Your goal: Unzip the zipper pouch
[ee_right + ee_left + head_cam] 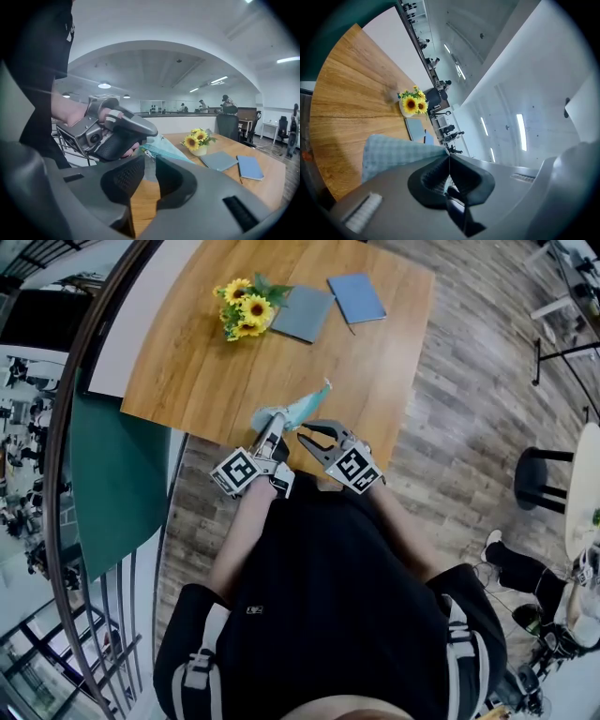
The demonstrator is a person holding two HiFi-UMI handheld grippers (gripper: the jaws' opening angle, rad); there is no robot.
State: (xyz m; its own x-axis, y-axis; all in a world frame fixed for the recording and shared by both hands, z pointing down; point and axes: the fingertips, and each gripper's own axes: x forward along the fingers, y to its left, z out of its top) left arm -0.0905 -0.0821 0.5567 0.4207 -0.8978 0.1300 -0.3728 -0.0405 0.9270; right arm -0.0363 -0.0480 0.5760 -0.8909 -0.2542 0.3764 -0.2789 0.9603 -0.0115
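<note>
The unzipping looks barely begun: the pouch [302, 409] lies at the near edge of the table [187, 352], one end lifted and pinched in the closed jaws of the left gripper [272, 429]; the right gripper [314, 433] hovers just beside it with its jaws apart, so I judge that catching the zipper pull [148, 153] and drawing it along the whole pouch remain to be done. Much is unclear; the left gripper's own body covers most of the checked fabric in its view; the zipper line is too small to trace from above; whether the pull sits between the right jaws or just beyond them I cannot tell.
</note>
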